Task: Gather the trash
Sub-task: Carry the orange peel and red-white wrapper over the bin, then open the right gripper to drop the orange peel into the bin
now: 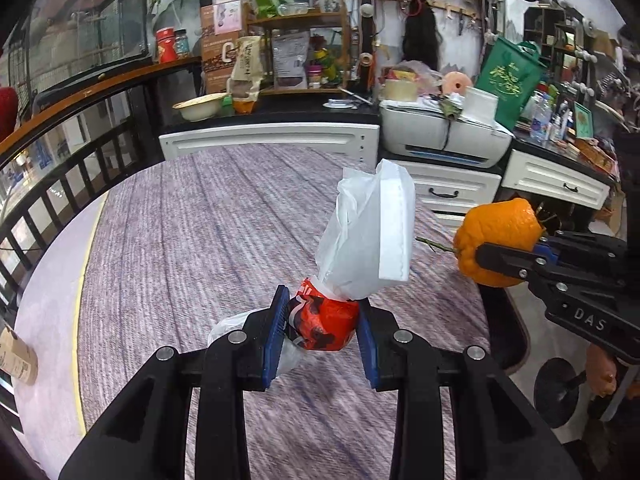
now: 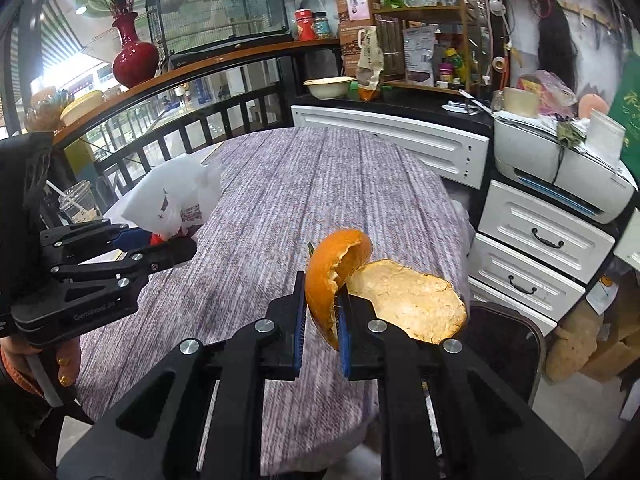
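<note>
My left gripper [image 1: 322, 320] is shut on a crumpled red wrapper [image 1: 326, 320] bundled with a white plastic bag [image 1: 368, 232], held above the purple-grey table [image 1: 200, 240]. My right gripper [image 2: 322, 320] is shut on an orange peel [image 2: 332, 276], its pale inner side [image 2: 408, 300] facing up, held over the table's right edge. In the left wrist view the right gripper [image 1: 516, 260] holds the peel [image 1: 500, 240] at the right. In the right wrist view the left gripper [image 2: 156, 244] holds the white bag [image 2: 176, 196] at the left.
A dark bin [image 2: 500, 344] stands on the floor beside the table's right edge. White drawers [image 2: 536, 248] and a printer [image 1: 444, 132] stand beyond it. A black railing [image 1: 60, 184] curves along the left. A plastic cup [image 2: 78, 204] and a paper cup [image 1: 16, 356] sit at the left.
</note>
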### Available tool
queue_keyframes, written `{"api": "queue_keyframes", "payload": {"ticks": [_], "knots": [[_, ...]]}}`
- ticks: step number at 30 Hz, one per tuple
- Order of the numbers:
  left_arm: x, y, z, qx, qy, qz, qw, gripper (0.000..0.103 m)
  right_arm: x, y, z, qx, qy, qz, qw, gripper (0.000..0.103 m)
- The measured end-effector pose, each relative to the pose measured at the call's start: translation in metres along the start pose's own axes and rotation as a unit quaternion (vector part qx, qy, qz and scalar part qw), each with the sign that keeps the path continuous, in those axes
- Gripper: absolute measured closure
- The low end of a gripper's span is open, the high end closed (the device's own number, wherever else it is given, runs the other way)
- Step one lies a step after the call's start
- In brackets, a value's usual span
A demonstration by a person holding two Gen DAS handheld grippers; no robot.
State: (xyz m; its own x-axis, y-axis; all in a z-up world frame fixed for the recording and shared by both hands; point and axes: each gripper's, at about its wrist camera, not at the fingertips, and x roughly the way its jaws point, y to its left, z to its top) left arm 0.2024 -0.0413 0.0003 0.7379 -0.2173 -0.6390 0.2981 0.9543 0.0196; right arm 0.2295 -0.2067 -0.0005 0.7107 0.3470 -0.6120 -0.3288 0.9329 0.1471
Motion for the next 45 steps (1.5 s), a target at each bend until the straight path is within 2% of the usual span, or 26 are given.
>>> {"api": "queue_keyframes", "payload": {"ticks": [12,19,30,38,45], "knots": [[-0.012,-0.069,-0.010,0.020,-0.002,-0.067,0.9976,0.071,-0.036,-0.070,-0.044,0.087,-0.008,-0.052,0.995,0.089],[-0.005,-0.107,-0.012,0.031,0.005,-0.100,0.9945,0.071,-0.034,-0.116,-0.074,0.136,0.014,-0.087,0.987,0.089],[0.009,-0.157,-0.022,0.060,0.026,-0.139,0.9881,0.071,0.006,-0.162,-0.122,0.176,0.069,-0.130,0.973,0.089],[0.031,-0.195,-0.033,0.089,0.054,-0.160,0.9815,0.071,0.057,-0.180,-0.142,0.193,0.115,-0.116,0.967,0.089],[0.052,-0.207,-0.046,0.094,0.084,-0.165,0.9782,0.071,0.100,-0.196,-0.164,0.218,0.166,-0.112,0.955,0.089]]}}
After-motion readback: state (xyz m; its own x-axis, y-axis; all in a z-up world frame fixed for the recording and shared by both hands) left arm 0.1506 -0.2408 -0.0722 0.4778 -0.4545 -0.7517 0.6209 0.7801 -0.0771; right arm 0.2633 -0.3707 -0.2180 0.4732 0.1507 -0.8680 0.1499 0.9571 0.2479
